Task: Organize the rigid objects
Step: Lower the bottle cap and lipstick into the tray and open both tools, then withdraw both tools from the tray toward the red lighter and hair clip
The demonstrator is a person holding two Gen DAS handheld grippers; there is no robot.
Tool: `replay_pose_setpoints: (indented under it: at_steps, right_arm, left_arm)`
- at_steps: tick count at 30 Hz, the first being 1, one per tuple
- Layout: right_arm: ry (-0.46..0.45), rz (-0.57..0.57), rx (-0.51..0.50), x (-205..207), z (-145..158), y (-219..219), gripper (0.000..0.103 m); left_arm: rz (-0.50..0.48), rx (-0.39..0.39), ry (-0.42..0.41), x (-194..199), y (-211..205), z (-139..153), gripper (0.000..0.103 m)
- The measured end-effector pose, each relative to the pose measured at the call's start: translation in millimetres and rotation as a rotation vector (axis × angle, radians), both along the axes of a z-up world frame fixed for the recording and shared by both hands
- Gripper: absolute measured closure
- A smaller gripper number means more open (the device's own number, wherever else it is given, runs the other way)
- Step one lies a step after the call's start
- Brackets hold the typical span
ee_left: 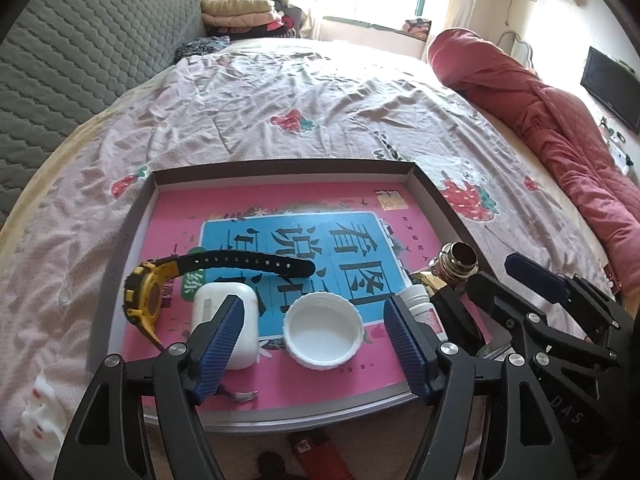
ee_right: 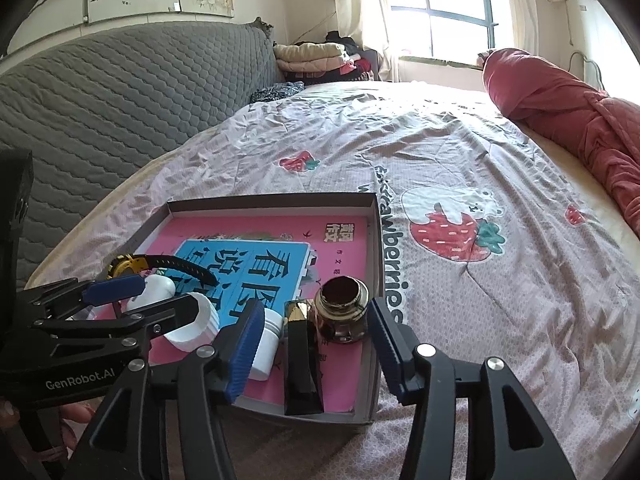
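Observation:
A shallow cardboard box [ee_left: 280, 168] lies on the bed with a pink and blue book [ee_left: 288, 208] flat inside it. On the book rest a yellow and black watch [ee_left: 144, 300], a white earbud case [ee_left: 240, 332], an upturned white cap [ee_left: 324, 334], a small white bottle [ee_left: 420, 304] and a gold-trimmed glass jar [ee_left: 458, 260]. My left gripper [ee_left: 316, 320] stands open around the cap, its pads clear of it. My right gripper [ee_right: 316, 332] is open around the glass jar [ee_right: 342, 312] and a black tube [ee_right: 302, 360], with the white bottle [ee_right: 266, 344] behind its left pad.
The box [ee_right: 272, 200] sits on a strawberry-print sheet [ee_right: 460, 160]. A rolled red quilt [ee_left: 560, 140] lies along the right, and a grey padded headboard [ee_left: 80, 60] stands on the left. A white toy [ee_left: 40, 420] and a red object [ee_left: 320, 450] lie near the front edge.

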State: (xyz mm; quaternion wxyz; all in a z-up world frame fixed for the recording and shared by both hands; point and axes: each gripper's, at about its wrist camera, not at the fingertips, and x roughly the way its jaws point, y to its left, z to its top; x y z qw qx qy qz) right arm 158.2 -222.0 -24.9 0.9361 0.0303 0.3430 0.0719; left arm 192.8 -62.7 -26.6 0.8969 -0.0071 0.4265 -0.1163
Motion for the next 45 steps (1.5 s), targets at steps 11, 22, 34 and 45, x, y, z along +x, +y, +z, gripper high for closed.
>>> replay_pose_setpoints:
  at_steps: [11,22,34,45]
  right_arm:
    - [-0.047,0.019,-0.012,-13,10,6,0.05]
    - [-0.067,0.016,-0.006,-21,18,5,0.05]
    - [-0.06,0.076,-0.006,-35,16,26,0.05]
    - [-0.027,0.146,-0.03,-49,5,56,0.05]
  left_arm:
    - [0.079,-0.031,-0.028,-13,39,16,0.029]
    - [0.143,-0.039,-0.022,-22,63,17,0.029]
    - [0.152,-0.008,-0.014,-41,68,14,0.029]
    - [0.145,0.02,0.001,-53,67,11,0.029]
